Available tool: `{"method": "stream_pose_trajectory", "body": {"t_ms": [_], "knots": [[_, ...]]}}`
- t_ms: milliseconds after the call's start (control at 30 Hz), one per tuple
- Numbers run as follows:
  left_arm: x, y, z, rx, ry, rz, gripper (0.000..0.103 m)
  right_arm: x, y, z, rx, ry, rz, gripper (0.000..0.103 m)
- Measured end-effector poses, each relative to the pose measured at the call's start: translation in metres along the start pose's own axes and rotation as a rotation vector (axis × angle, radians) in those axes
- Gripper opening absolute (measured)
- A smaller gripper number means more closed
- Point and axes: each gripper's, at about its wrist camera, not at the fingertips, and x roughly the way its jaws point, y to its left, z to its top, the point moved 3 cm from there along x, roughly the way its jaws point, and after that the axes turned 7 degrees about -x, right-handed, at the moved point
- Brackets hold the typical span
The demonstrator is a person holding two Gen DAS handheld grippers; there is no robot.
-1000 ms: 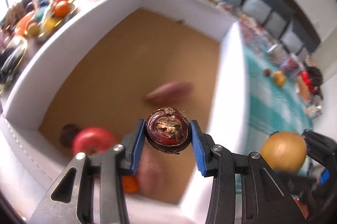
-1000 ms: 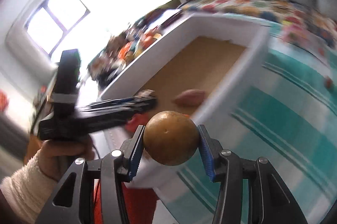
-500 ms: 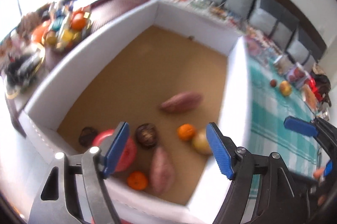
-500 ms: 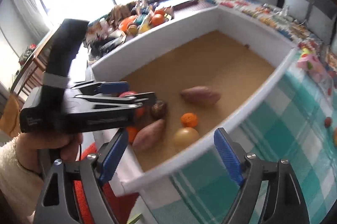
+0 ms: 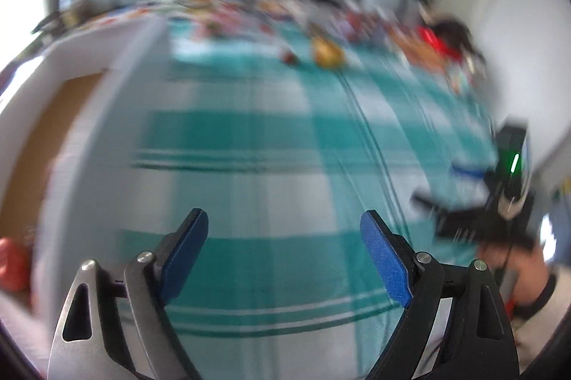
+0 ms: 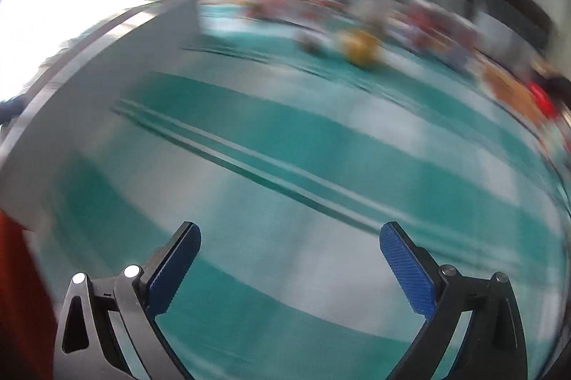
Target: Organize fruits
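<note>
A yellow fruit (image 6: 358, 47) and a smaller dark fruit (image 6: 308, 41) lie close together at twelve o'clock on the teal-checked surface (image 6: 321, 144), the white box (image 5: 107, 115) at nine. Left claw (image 5: 283, 233) and right claw (image 6: 291, 246) both gape empty. Heavy blur risks a misjudged reach that rolls the fruit; no writing is legible.

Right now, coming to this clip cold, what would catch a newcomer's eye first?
Both grippers, left and right, gape open and empty over a blurred teal-and-white checked tablecloth. Far across the cloth lies a yellow fruit with a small dark one just to its left. The white box shows at the left edge of the left wrist view.
</note>
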Motion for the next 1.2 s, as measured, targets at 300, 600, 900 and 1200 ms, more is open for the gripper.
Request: {"method": "stream_pose_trajectory", "body": {"t_ms": [300, 600, 900, 1200], "knots": [[0.087, -0.062, -0.007, 0.105, 0.03, 0.03, 0.089, 0.005, -0.111, -0.057, 0.229, -0.01, -0.118, 0.102], [0.112, -0.066, 0.001, 0.118, -0.029, 0.068, 0.095, 0.007, -0.111, -0.057, 0.239, 0.002, -0.118, 0.103], [0.113, -0.066, 0.001, 0.117, -0.03, 0.074, 0.097, 0.006, -0.111, -0.06, 0.236, 0.002, -0.122, 0.103], [0.113, -0.066, 0.001, 0.118, -0.03, 0.075, 0.097, 0.006, -0.111, -0.059, 0.236, 0.002, -0.122, 0.103]]}}
